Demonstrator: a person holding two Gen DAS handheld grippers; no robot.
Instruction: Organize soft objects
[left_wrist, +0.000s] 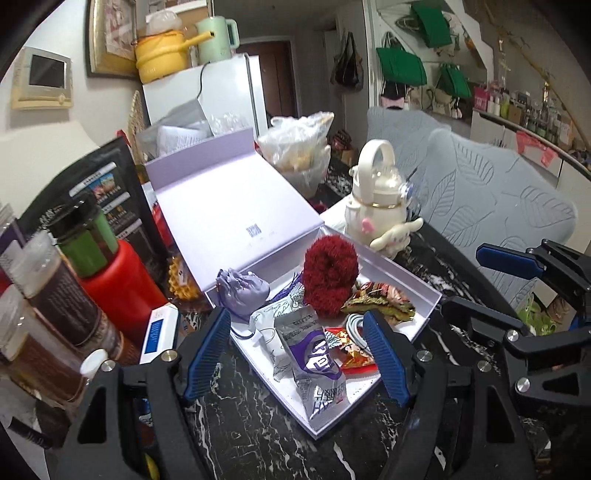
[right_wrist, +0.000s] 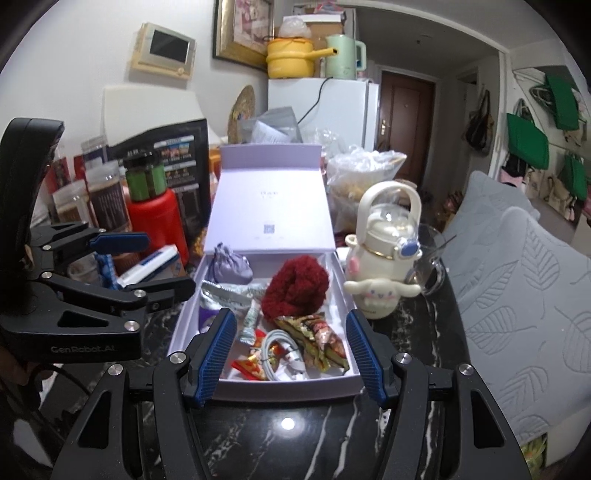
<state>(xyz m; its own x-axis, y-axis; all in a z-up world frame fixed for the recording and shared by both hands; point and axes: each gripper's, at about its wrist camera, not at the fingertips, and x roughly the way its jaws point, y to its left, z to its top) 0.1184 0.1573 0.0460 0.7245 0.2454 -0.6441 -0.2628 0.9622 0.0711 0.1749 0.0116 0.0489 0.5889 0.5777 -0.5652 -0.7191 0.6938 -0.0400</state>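
Note:
An open lavender box (right_wrist: 288, 388) lies on the black marble table, its lid (right_wrist: 273, 206) leaning back. Inside are a fluffy red scrunchie (right_wrist: 297, 286), a lavender drawstring pouch (left_wrist: 242, 295), a silver-and-purple packet (left_wrist: 314, 365), a patterned fabric pouch (right_wrist: 319, 338), a white cable (right_wrist: 284, 349) and a red wrapper (left_wrist: 352, 352). My left gripper (left_wrist: 295, 354) hangs open above the box's near-left end, with nothing between its pads. My right gripper (right_wrist: 291, 350) is open over the box's near end and holds nothing. Each gripper shows in the other's view, the left gripper (right_wrist: 147, 266) and the right gripper (left_wrist: 491, 288).
A cream bottle with a plush dog charm (right_wrist: 384, 254) and a glass mug (right_wrist: 432, 258) stand right of the box. A red canister (right_wrist: 155, 221), jars and a small white carton (left_wrist: 159, 332) crowd the left. Grey leaf-patterned cushions (right_wrist: 517, 295) border the table's right side.

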